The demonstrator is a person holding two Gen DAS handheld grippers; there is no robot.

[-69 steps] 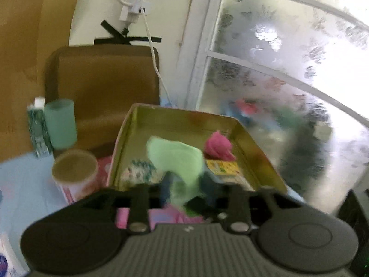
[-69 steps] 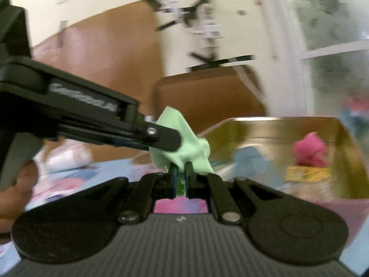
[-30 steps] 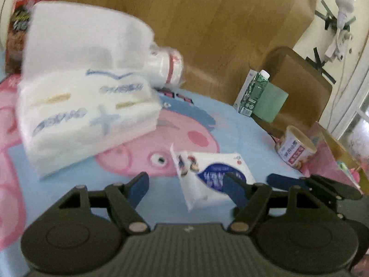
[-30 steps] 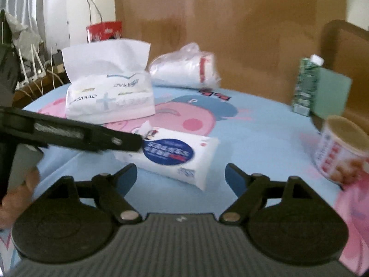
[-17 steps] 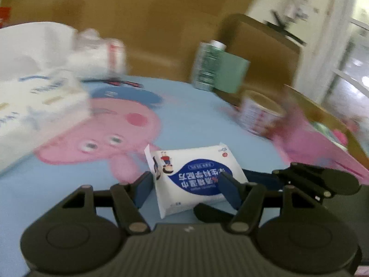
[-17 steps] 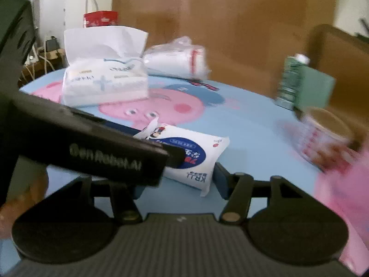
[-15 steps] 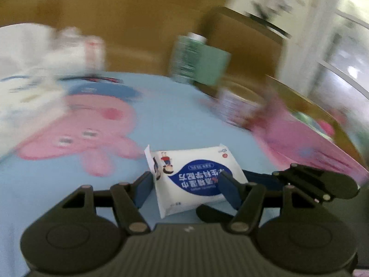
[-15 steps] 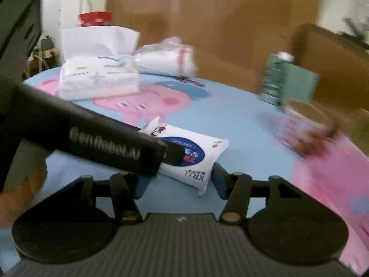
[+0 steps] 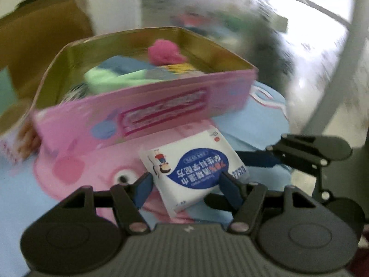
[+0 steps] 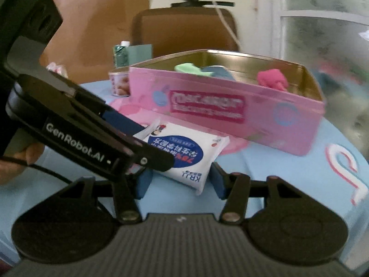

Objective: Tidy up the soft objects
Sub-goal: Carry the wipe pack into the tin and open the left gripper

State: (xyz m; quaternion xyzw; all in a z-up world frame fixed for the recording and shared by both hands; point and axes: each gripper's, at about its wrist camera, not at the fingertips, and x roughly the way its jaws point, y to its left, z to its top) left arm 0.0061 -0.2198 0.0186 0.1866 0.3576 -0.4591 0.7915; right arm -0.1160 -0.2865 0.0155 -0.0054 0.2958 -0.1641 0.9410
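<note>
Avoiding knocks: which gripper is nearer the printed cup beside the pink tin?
Left. Both jaws have just been closing on the wipes pack: left gripper on the cup side, right gripper opposite.

White-blue wipes pack [image 9: 193,168], tilted, before pink tin [image 9: 147,110]

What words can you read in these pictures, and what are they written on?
"GenRobot.AI": on the arm of the left gripper.
"KRJJ", seen upside down: on the white wipes pack.
Blue label on the pack: Chinese writing, upside down, too blurred to read.
Pink tin: a framed label, too blurred to read.
Small can: print too small to read.
</note>
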